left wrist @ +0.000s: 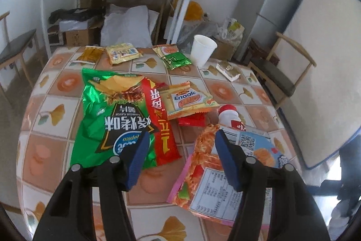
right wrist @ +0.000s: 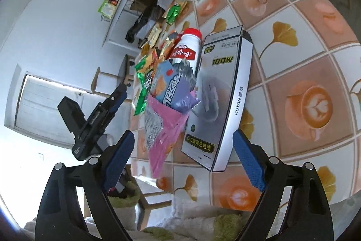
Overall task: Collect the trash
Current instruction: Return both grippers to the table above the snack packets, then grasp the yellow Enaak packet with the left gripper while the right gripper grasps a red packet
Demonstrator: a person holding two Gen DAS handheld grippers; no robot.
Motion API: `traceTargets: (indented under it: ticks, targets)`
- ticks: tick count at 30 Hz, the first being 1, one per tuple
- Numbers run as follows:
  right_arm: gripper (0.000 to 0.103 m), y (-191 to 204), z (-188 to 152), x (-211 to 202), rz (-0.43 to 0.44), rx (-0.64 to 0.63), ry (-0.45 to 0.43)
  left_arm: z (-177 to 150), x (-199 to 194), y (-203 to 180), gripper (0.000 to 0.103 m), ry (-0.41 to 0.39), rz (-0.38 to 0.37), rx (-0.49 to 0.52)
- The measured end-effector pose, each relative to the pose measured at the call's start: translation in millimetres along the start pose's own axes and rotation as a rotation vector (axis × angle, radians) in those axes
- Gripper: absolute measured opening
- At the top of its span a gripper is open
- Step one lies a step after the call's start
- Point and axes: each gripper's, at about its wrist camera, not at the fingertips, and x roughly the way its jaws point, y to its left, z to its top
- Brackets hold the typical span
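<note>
My left gripper tilts down over the tiled table, jaws apart with nothing pinched between them: the left pad overlaps the green chip bag, the right pad the pink-edged snack wrapper. Only this view shows the whole chip bag, long axis running away from me, print upside down. My right gripper, rolled sideways, stands wide and empty. Only its view shows the silver cable box, lying flat beside the white bottle, whose red cap points away. Both views catch the white paper cup at the far edge.
</note>
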Motion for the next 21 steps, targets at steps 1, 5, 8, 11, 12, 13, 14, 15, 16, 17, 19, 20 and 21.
traceTargets:
  ticks: [1,5,8,11,12,13,14,15,16,17,19,20,21]
  targets:
    - [0.085,0.0,2.3,-1.7,-0.004,-0.002,-0.008,2.9,3.1,-1.4,0.058,0.015,-0.003,0.015]
    - [0.085,-5.8,8.6,-7.7,-0.014,0.014,-0.044,18.8,19.5,-9.2,0.058,0.059,0.007,0.098]
    - [0.085,-10.3,10.2,-11.1,-0.014,0.024,-0.058,31.7,37.6,-16.0,0.058,0.094,0.046,0.18]
    - [0.085,-13.7,10.7,-14.1,-0.018,0.029,-0.072,42.0,53.5,-22.7,0.059,0.122,0.042,0.229]
    - [0.085,-15.4,11.1,-15.2,-0.017,0.033,-0.075,44.8,58.1,-25.1,0.059,0.131,0.03,0.234]
    - [0.085,-16.7,10.4,-14.0,-0.012,0.038,-0.078,47.9,63.8,-27.8,0.06,0.143,0.008,0.236]
    - [0.085,-17.9,10.7,-14.6,-0.004,0.044,-0.079,50.1,69.7,-30.2,0.063,0.155,-0.009,0.238]
    - [0.085,-18.7,10.5,-14.4,-0.001,0.046,-0.079,51.3,74.4,-32.2,0.064,0.163,-0.016,0.238]
    - [0.085,-19.4,10.0,-15.6,0.002,0.046,-0.079,53.4,82.6,-34.8,0.065,0.177,-0.027,0.238]
    - [0.085,-18.6,9.9,-15.3,0.001,0.043,-0.078,54.6,87.9,-36.2,0.066,0.189,-0.034,0.238]
    - [0.085,-18.2,9.9,-14.5,0.003,0.041,-0.075,57.2,102.4,-41.3,0.066,0.212,-0.027,0.249]
    - [0.085,-18.2,9.7,-13.6,0.004,0.041,-0.072,57.8,107.7,-43.8,0.066,0.221,-0.023,0.258]
    - [0.085,-18.6,10.2,-13.2,0.005,0.042,-0.07,58.7,114.0,-45.6,0.066,0.231,-0.016,0.266]
